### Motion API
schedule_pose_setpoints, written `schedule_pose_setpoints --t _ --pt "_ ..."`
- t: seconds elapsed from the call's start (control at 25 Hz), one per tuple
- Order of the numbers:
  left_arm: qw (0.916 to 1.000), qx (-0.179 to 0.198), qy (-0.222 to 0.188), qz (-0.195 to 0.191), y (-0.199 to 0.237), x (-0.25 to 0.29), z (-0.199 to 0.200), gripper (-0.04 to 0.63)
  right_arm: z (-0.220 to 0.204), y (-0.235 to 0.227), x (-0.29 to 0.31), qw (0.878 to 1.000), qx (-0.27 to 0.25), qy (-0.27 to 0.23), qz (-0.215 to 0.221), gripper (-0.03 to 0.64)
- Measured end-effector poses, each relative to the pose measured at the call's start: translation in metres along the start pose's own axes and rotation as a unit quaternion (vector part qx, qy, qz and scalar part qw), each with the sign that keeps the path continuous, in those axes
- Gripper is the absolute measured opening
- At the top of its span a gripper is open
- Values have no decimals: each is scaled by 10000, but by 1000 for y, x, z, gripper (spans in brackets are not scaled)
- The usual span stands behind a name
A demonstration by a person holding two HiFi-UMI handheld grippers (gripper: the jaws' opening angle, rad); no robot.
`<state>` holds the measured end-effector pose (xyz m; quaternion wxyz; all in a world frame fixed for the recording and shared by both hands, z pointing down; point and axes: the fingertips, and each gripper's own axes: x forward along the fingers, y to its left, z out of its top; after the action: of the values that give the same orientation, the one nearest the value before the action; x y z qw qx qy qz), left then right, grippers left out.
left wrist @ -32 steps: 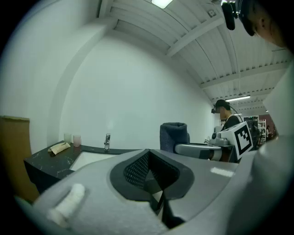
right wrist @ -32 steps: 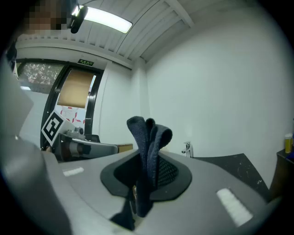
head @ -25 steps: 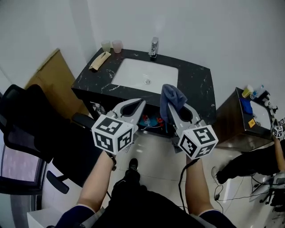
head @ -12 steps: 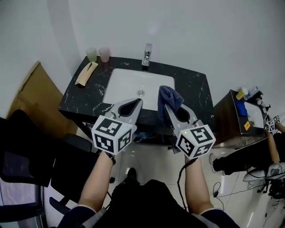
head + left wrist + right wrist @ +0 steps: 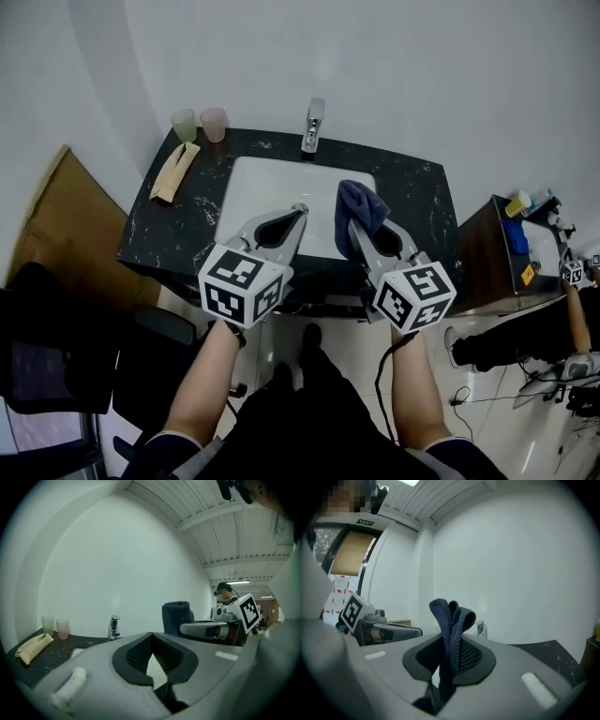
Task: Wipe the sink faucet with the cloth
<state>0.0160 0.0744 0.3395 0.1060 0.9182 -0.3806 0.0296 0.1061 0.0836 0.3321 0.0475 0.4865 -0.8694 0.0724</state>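
Note:
A chrome faucet stands at the back of a white sink set in a black marble counter; it also shows in the left gripper view as the faucet. My right gripper is shut on a folded dark blue cloth, which sticks up from its jaws over the sink's right front; in the right gripper view the cloth fills the jaws. My left gripper is shut and empty, over the sink's front edge beside the right one.
Two cups and a tan folded cloth sit at the counter's left end. A cardboard sheet leans at the left, a black chair is at the lower left, and a side table with bottles and another person are at the right.
The view has closed in on the counter: both grippers moved forward together from in front of the counter to over the sink's front edge. The cloth stays held in the right gripper.

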Motion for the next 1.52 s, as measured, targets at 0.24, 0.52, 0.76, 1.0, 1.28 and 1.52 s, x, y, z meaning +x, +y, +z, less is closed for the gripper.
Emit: schedule_pose_setpoints --t 0.24,0.52,0.76,1.0,1.28,1.52 --pt "9997 82 249 10 23 40 -9 0 -6 -31 41 9998 150 40 128 60" --pt "9986 151 393 330 61 93 -5 0 4 -71 93 9987 277 -41 434 60" --pt "9971 142 515 544 86 126 -9 0 11 -96 125 9965 406 -147 717 60" --pt "9959 180 620 632 108 145 -18 2 5 -105 151 9969 430 -19 665 60" --pt "9971 242 653 300 135 166 -17 2 6 -117 173 9993 343 48 145 60" --pt "9966 305 762 60 153 181 -20 16 7 -128 185 9992 300 76 -261 60"
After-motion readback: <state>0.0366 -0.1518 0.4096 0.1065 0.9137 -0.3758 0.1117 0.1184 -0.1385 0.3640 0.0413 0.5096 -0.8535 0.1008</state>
